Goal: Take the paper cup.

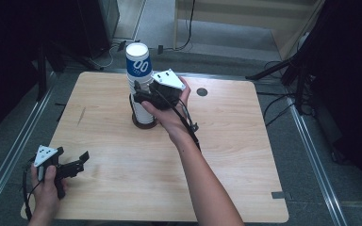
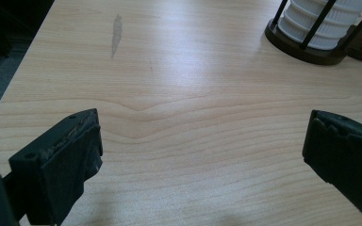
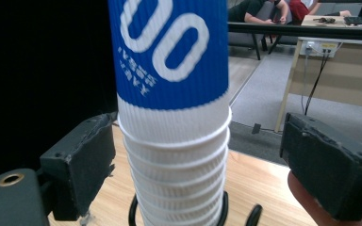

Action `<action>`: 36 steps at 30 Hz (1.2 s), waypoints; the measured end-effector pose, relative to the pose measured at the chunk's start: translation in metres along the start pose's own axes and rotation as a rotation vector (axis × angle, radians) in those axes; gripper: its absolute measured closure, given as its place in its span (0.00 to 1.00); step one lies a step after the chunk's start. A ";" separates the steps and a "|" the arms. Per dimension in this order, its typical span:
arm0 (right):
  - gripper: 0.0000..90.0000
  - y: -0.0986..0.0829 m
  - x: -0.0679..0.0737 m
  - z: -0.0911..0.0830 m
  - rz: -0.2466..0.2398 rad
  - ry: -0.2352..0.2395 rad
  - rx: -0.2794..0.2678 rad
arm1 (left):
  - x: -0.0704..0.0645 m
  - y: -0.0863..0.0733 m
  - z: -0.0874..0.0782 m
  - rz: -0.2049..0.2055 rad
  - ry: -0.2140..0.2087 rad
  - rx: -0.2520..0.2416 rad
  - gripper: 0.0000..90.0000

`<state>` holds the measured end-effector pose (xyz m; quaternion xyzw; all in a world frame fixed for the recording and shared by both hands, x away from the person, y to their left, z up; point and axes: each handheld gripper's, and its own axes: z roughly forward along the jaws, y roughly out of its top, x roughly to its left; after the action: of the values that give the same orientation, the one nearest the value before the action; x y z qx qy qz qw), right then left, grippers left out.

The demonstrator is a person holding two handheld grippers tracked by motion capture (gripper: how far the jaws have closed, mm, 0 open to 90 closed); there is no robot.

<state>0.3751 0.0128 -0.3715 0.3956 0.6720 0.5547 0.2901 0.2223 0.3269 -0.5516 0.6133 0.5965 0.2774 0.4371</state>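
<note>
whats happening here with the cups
A person holds a two-jaw tool in each hand at a wooden table. The right tool is up at a stack of upside-down paper cups standing in a dark wire holder, its jaws open on either side of the stack just below the blue-banded top cup, not yet closed on it. The left tool is open too, low over bare table near the front left corner, away from the cups.

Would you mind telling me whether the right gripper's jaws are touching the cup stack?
Apart. The right gripper view shows the right gripper open, with clear gaps between both jaws and the cup stack.
</note>
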 end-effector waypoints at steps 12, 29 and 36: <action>0.12 0.007 0.008 0.022 0.005 -0.005 0.005 | 0.000 0.000 0.000 0.009 -0.004 0.002 0.00; 0.12 0.016 0.015 0.045 0.008 -0.049 -0.006 | -0.001 0.000 0.000 0.014 -0.007 0.004 0.00; 0.14 0.014 0.016 0.054 0.003 -0.057 -0.008 | -0.001 0.000 0.000 0.014 -0.007 0.004 0.00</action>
<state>0.4145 0.0558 -0.3691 0.4112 0.6605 0.5464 0.3100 0.2224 0.3262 -0.5514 0.6194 0.5910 0.2771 0.4362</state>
